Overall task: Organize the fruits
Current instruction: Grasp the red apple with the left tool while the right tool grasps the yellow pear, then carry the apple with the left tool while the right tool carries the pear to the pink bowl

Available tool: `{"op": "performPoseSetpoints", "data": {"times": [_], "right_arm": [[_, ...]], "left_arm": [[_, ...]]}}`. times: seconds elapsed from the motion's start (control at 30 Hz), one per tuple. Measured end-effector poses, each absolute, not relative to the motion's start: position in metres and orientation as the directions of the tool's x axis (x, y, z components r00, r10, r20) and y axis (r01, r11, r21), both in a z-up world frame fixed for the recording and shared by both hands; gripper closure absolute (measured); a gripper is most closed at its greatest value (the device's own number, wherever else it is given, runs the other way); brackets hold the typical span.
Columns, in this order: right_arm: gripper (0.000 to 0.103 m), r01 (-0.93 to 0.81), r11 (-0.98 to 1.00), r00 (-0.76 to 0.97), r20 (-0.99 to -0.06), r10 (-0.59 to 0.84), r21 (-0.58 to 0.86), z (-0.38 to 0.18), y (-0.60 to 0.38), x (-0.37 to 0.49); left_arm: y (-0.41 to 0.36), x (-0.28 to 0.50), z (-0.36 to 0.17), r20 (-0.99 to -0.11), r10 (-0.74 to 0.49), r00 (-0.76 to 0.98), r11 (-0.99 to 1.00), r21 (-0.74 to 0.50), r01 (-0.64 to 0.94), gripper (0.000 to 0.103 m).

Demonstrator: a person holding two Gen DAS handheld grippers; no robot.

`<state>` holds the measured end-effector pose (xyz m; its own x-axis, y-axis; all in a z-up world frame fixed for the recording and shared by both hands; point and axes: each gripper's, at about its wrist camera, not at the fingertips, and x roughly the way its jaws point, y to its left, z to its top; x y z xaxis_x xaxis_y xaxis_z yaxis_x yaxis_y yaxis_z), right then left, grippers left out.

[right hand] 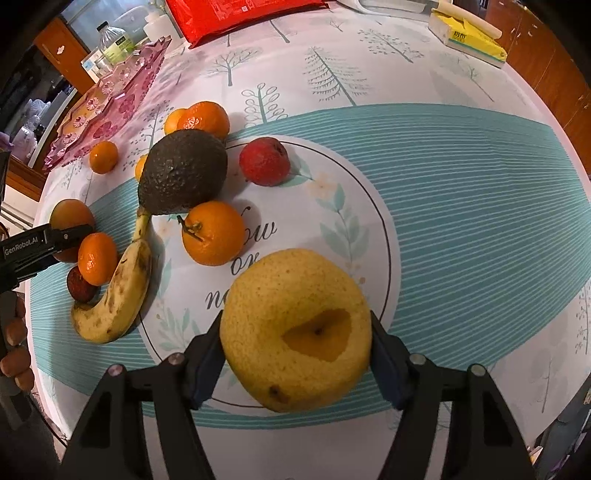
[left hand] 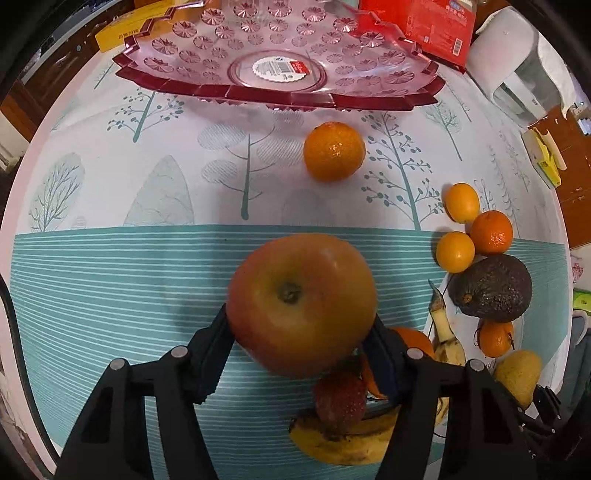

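A table covered by a white and teal tablecloth [left hand: 110,280] printed with trees fills both views. At its far edge sits a large pink faceted plastic tray [left hand: 280,55], with nothing in it, only a round label at its centre. Behind the tray lie a red packet [left hand: 424,26] and a yellow box [left hand: 125,29].

My left gripper [left hand: 301,332] points steeply down and grasps a big red-yellow apple [left hand: 301,302], its pads pressed against both sides of the fruit, stem end facing the camera. My right gripper [right hand: 295,343] likewise grasps a yellow pear [right hand: 295,328], pads tight on both flanks, over the printed circle on the cloth.

The other fruits lie loose on the cloth between tray and grippers. A dark avocado [right hand: 183,171] rests near the middle, touching the tip of a spotted banana [right hand: 114,299] that curves toward the near left. A red fruit [right hand: 264,160] sits to the avocado's right, apart from it. A stemmed tangerine [right hand: 212,232] lies just near of the avocado. One tangerine alone [left hand: 334,151] sits just near of the tray. A strawberry [left hand: 340,402] rests against the banana, under my left gripper. Smaller orange citrus cluster beyond the avocado.
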<state>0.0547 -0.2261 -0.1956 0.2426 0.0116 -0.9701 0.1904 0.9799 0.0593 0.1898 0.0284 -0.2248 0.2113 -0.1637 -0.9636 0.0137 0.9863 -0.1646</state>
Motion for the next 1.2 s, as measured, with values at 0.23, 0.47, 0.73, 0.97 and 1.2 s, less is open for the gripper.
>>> {"op": "performPoseSetpoints", "data": {"times": [0.23,0.47,0.73,0.97,1.2], "right_arm": [[0.035,0.149,0.987,0.279,-0.96,0.014,0.058,-0.184,-0.217,0.045],[0.035,0.115,0.991,0.327,-0.945,0.025,0.066,-0.155,-0.209,0.044],[0.035,0.029,0.996,0.408,-0.911,0.067,0.086,-0.075,-0.196,0.061],[0.035,-0.068,0.991,0.502,-0.855,0.133,0.115,0.021,-0.174,0.114],[0.035,-0.109,0.991,0.558,-0.82,0.13,0.083,0.068,-0.14,0.186]], "left_arm": [[0.032,0.173,-0.221,-0.954,-0.184,0.236,0.982,-0.189,0.002,0.039],[0.039,0.157,-0.178,-0.939,-0.186,0.288,0.982,-0.185,0.033,0.039],[0.06,0.151,-0.072,-0.903,-0.171,0.394,0.984,-0.139,0.109,0.039],[0.081,0.163,0.006,-0.878,-0.133,0.459,0.985,-0.066,0.159,0.039],[0.1,0.193,0.042,-0.861,-0.097,0.5,0.988,-0.022,0.153,0.039]]}}
